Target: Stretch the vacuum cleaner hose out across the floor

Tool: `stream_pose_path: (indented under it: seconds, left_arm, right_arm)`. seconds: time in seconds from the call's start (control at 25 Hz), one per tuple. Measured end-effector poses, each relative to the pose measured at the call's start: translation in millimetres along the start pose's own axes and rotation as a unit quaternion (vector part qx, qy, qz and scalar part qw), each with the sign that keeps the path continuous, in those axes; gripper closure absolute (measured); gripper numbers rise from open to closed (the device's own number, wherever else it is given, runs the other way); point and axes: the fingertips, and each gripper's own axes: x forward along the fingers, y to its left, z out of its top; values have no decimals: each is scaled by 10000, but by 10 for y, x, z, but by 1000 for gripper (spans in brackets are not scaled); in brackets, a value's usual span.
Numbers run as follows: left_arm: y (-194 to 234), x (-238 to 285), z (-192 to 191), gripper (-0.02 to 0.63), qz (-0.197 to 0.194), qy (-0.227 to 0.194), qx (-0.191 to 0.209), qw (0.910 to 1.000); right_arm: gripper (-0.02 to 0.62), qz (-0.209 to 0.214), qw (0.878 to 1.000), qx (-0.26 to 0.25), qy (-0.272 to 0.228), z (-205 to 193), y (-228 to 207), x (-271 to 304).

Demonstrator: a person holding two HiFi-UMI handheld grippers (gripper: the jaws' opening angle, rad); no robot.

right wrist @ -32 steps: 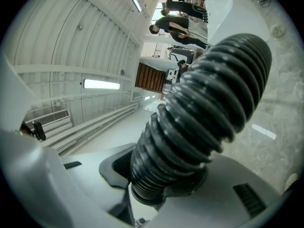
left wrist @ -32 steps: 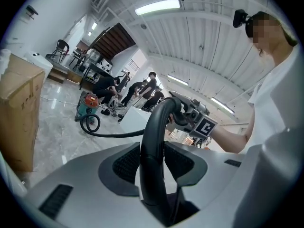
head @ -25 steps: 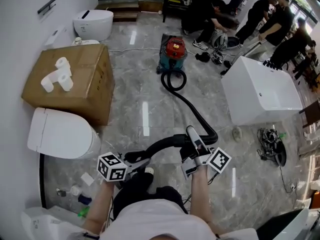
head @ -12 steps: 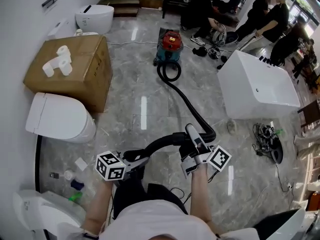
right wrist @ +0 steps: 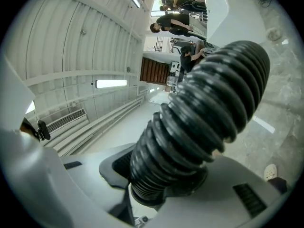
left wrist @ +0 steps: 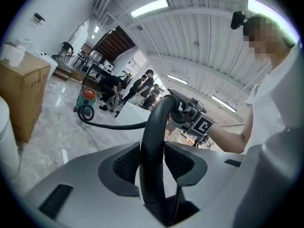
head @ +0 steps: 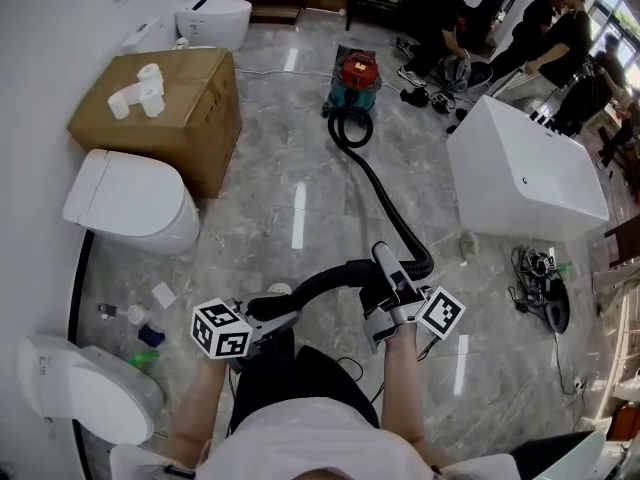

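Observation:
A red-topped vacuum cleaner point(head: 357, 80) stands far up the marble floor. Its black ribbed hose point(head: 392, 216) loops beside it, runs toward me and bends sharply at the right. My right gripper point(head: 386, 276) is shut on the ribbed hose point(right wrist: 204, 122) close to its cuff, with the jaws on either side of it point(right wrist: 166, 175). The smooth curved black tube point(head: 318, 286) continues left to my left gripper point(head: 272, 315), which is shut on the tube point(left wrist: 153, 146). In the left gripper view the vacuum cleaner point(left wrist: 86, 99) and the right gripper point(left wrist: 192, 118) both show.
A cardboard box point(head: 170, 118) bearing toilet rolls point(head: 135, 93) stands at the left, with toilets point(head: 128, 204) point(head: 85, 393) along the wall. A white bathtub point(head: 525, 173) is on the right, cables point(head: 540, 286) beside it. Several people work at the far right.
Both grippers have moved back from the vacuum cleaner with the hose in them. The hose lies longer and straighter. A second toilet has come into view at the lower left.

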Motion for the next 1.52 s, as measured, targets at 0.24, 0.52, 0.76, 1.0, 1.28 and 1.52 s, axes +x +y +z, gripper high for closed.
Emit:
stream_pose_path:
  seconds: [0.24, 0.52, 0.76, 1.0, 1.28, 1.52]
  left_arm:
    - [-302, -4, -379, 440, 13, 63, -59, 10000]
    - [-684, 163, -537, 440, -64, 111, -7, 9999]
    - [-782, 218, -594, 440, -65, 106, 27, 9999]
    - [-754, 198, -590, 440, -58, 108, 42, 9999]
    - [-862, 8, -691, 440, -131, 20, 40, 9999]
    - [-968, -377, -907, 440, -62, -106, 32, 9999]
  right_arm:
    - [439, 30, 10000, 80, 5, -173, -15, -428]
    - [440, 55, 9998, 101, -153, -55, 41, -898]
    - [439, 95, 9996, 142, -228, -22, 31, -1044]
    - [439, 67, 9996, 175, -195, -45, 9, -1031]
    - [439, 101, 9998, 92, -174, -237, 153, -1088]
    - [439, 177, 9997, 122, -132, -644, 308, -1177]
